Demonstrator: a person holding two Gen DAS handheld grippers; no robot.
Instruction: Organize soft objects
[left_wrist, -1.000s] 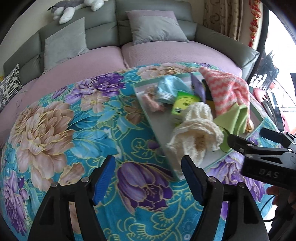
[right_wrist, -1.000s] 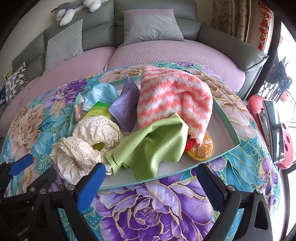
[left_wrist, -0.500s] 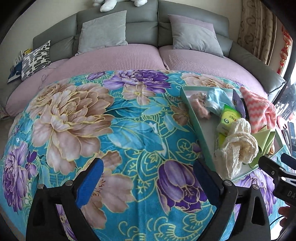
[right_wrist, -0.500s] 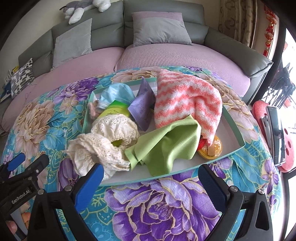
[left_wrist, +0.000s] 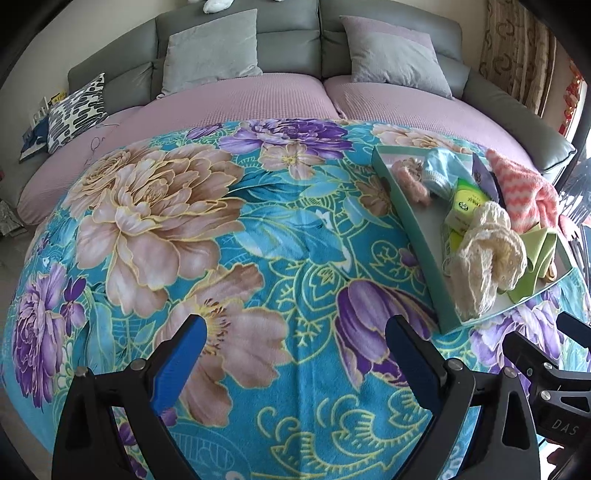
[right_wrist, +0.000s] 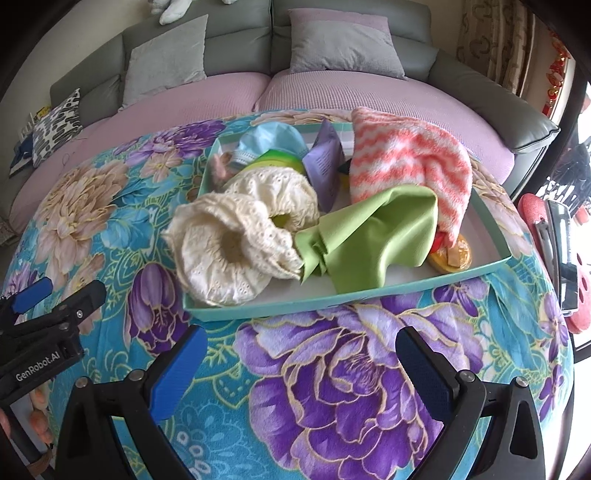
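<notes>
Both the left gripper (left_wrist: 295, 334) and right gripper (right_wrist: 301, 345), jaws wide and empty, hover over open floral blanket (left_wrist: 229, 236); soft cloths (right_wrist: 373, 229) fill the teal tray (right_wrist: 369, 293), sofa (left_wrist: 288, 44) behind.

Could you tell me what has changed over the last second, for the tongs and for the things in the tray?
The left tongs have swung left, away from the tray, toward bare floral blanket, and their jaws have just been opening, with nothing between them. The right tongs, open and empty, shifted only slightly in front of the tray. Nothing was taken or let go: the lace pieces, green cloth and striped towel lie as before.
</notes>
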